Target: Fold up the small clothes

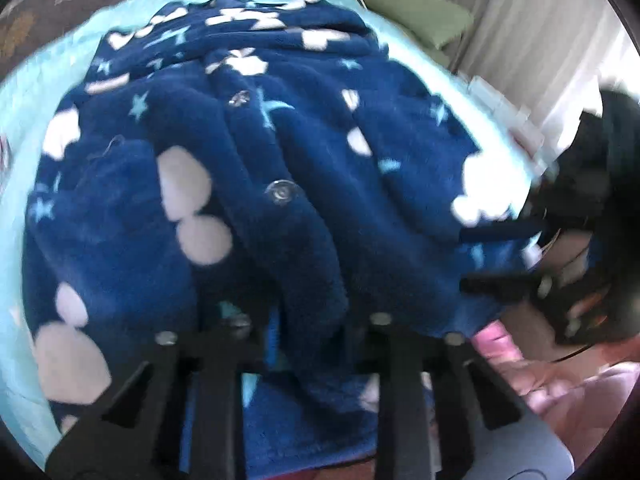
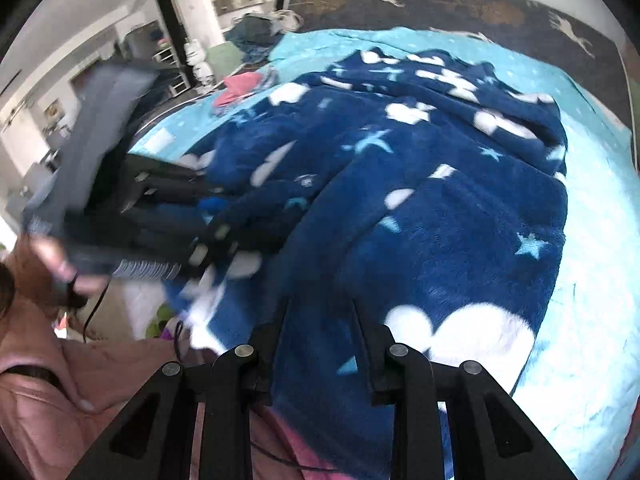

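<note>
A navy fleece garment (image 1: 256,152) with white clouds, pale blue stars and snap buttons lies rumpled on a light blue bedsheet (image 1: 24,92). My left gripper (image 1: 308,332) is at its near hem, with fleece bunched between the fingers; the tips are buried in cloth. My right gripper (image 2: 320,320) holds a fold of the same garment (image 2: 420,200) between its fingers at the near edge. The right gripper also shows in the left wrist view (image 1: 504,256), clamped on the garment's right edge. The left gripper shows blurred in the right wrist view (image 2: 192,220).
The bedsheet (image 2: 600,280) covers a bed with a dark deer-patterned blanket (image 2: 460,4) at the far side. A pink cloth (image 2: 236,88) and a dark garment pile (image 2: 256,36) lie at the far left. A green cushion (image 1: 416,12) is beyond the bed.
</note>
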Available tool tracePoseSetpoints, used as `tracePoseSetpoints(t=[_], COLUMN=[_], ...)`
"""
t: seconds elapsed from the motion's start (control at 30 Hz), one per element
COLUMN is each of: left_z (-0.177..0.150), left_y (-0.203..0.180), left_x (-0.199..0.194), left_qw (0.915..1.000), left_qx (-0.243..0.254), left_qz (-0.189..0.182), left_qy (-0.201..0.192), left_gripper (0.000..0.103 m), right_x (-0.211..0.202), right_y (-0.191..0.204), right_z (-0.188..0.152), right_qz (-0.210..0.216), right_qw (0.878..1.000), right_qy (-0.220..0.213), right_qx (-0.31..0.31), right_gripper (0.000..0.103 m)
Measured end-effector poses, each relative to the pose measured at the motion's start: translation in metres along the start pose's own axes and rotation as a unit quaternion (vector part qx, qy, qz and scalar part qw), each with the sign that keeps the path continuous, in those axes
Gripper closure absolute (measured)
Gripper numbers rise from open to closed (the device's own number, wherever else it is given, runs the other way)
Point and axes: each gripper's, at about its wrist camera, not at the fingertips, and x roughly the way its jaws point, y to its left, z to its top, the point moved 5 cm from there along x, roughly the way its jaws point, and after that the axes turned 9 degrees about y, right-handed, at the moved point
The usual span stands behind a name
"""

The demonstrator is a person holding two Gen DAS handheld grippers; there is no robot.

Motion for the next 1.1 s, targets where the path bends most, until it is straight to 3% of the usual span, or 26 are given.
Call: tracePoseSetpoints(t=[0.07,0.2,0.33,0.43,0.5,0.53,0.6,0.7,0.8,0.87,0.9,1.0,1.1], left_z=[-0.001,-0.007,-0.004,-0.003,-0.002,-0.001,-0.001,0.001,0.002,0.002,0.000,-0.013,-0.022], left_y=[0.001,-0.009,-0.008,-0.004,-0.004,-0.004,-0.005,-0.009,-0.017,-0.025,-0.030,-0.033,-0.018], left_x=[-0.015,-0.038,-0.044,-0.042,-0.041,-0.040,-0.039,-0.041,-0.043,-0.039,-0.035,-0.015,0.001], left_qw=[0.9997,0.9992,0.9989,0.9992,0.9993,0.9993,0.9993,0.9988,0.9972,0.9953,0.9944,0.9933,0.9935], left_qx=[-0.006,0.018,0.023,0.018,0.020,0.022,0.027,0.037,0.050,0.067,0.075,0.087,0.063], left_qz=[-0.020,-0.009,0.000,-0.011,-0.013,-0.013,-0.014,-0.025,-0.049,-0.066,-0.072,-0.074,-0.084], left_qy=[-0.017,-0.035,-0.040,-0.034,-0.029,-0.026,-0.023,-0.021,-0.027,-0.026,-0.022,0.016,0.043], left_gripper=[0.084,0.085,0.084,0.084,0.084,0.084,0.084,0.084,0.076,0.073,0.072,0.069,0.069], right_x=[-0.002,0.010,0.032,0.049,0.061,0.063,0.059,0.033,0.025,0.028,0.029,0.021,-0.008], right_y=[0.017,0.050,0.075,0.085,0.086,0.084,0.083,0.090,0.086,0.082,0.081,0.069,0.034], right_z=[-0.008,-0.005,0.001,0.008,0.011,0.011,0.008,0.001,-0.004,-0.009,-0.011,-0.016,-0.014], right_qz=[0.006,0.025,0.029,0.021,0.005,0.005,0.028,0.083,0.114,0.200,0.219,0.177,0.161], right_qw=[1.000,0.995,0.988,0.986,0.985,0.985,0.986,0.982,0.980,0.969,0.966,0.976,0.985], right_qy=[-0.003,0.009,0.023,0.027,0.034,0.038,0.042,0.027,0.036,0.068,0.074,0.063,0.017], right_qx=[-0.025,-0.093,-0.148,-0.165,-0.167,-0.167,-0.159,-0.167,-0.158,-0.128,-0.116,-0.106,-0.054], right_gripper=[0.074,0.071,0.050,0.049,0.062,0.080,0.088,0.089,0.085,0.085,0.085,0.084,0.082])
